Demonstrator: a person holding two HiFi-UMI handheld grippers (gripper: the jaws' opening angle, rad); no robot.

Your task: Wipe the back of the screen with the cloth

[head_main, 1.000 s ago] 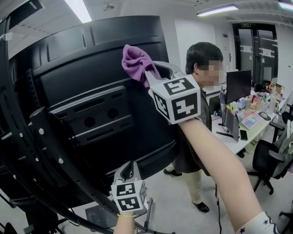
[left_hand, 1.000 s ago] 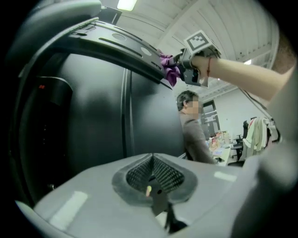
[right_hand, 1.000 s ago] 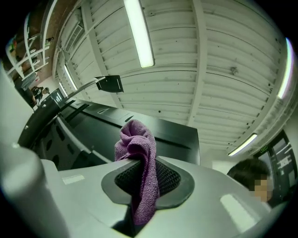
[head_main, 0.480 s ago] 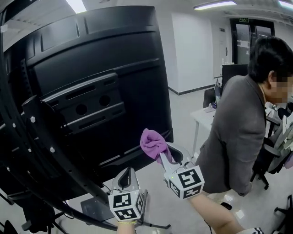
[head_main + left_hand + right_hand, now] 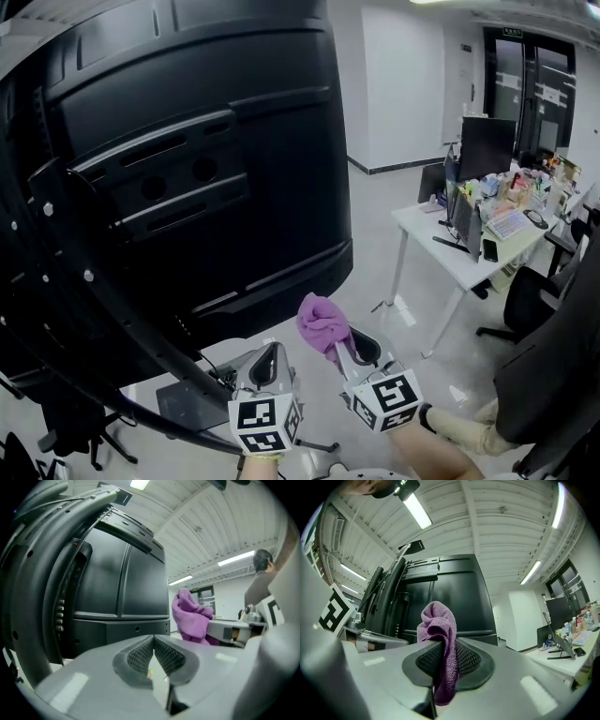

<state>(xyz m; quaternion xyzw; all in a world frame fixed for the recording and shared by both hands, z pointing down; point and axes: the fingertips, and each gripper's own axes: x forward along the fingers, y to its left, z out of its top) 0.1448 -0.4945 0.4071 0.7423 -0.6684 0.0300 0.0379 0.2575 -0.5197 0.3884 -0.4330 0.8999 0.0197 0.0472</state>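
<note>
Head view: purple cloth (image 5: pixel 321 322) sits pinched in the right gripper (image 5: pixel 339 345), low and near, just under the lower right corner of the screen (image 5: pixel 187 141). It does not touch the back panel. Left gripper (image 5: pixel 267 364) hangs just left of it. A black stand arm (image 5: pixel 89 281) w/ bolts cuts diagonally across the left part of the panel. Right of the screen's edge there is open floor. A white surface (image 5: pixel 441 246) w/ monitors and an office chair (image 5: pixel 534 314) stand well apart at the far right, so there is plenty of room to swing on that side.

Left gripper view: fingers (image 5: pixel 140 656) are closed together w/ nothing between them. The cloth shows to the right, the panel's bottom edge straight ahead and the stand arm close at left.

Right gripper view: fingers (image 5: pixel 471 660) clamp the cloth mid-fold; a bunch stands above them and a tail hangs below.

Risks, as I judge them:
- The bunch above the fingers is small, so hard finger tips could scrape the panel if pressed flat.
- The loose tail could catch on ribs, vent slots or stand bolts and pull out.
- Pushing hard near the corner may rock the screen on its stand.
</note>
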